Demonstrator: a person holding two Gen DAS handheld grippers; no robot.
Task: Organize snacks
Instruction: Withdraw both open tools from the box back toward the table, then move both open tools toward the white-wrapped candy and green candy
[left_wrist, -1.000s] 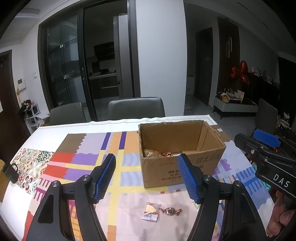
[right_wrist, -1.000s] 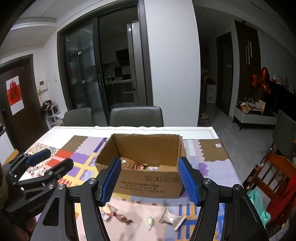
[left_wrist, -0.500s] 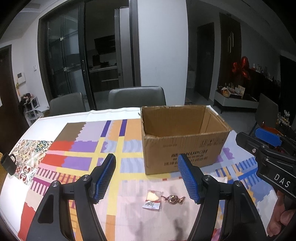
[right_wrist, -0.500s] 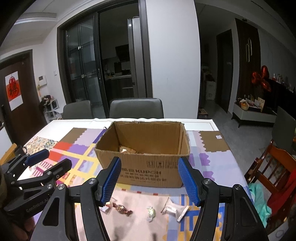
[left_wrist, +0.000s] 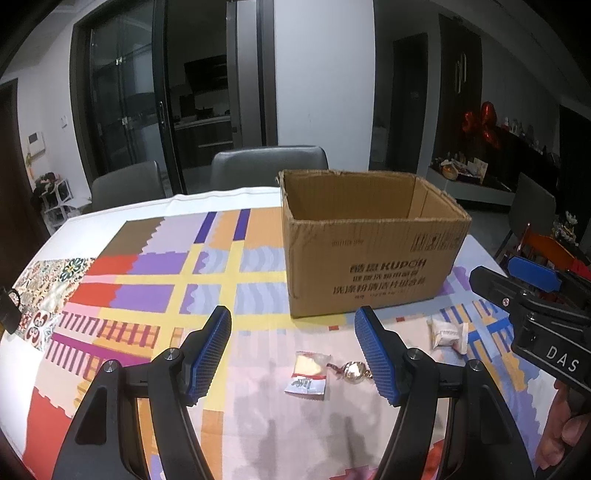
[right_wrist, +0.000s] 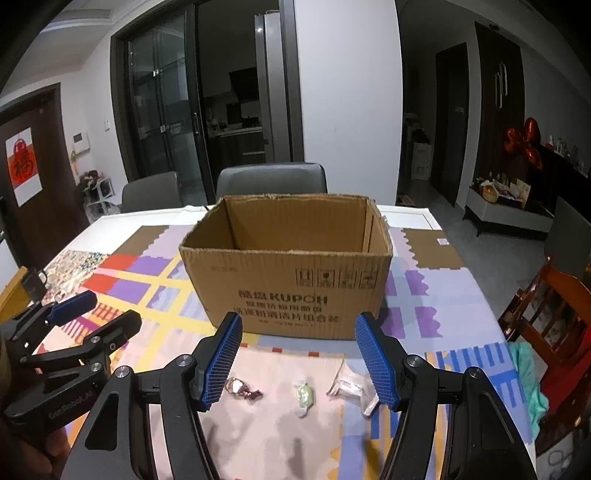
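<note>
I hold the left tongs (left_wrist: 293, 354) spread wide with nothing between them, low over the counter (left_wrist: 147, 280) in front of the cardboard box (left_wrist: 369, 254), I judge to line up a pick. A flat yellow packet (left_wrist: 308, 374) lies between their tips, long axis running away from me; touching its right edge, a gold twist candy (left_wrist: 351, 371) lies crosswise. My right tongs (right_wrist: 299, 358) gape just as wide, also holding nothing. Ahead of them sit a green candy (right_wrist: 303, 397), long axis pointing away, and a white packet (right_wrist: 351, 387) angled toward the right.
</note>
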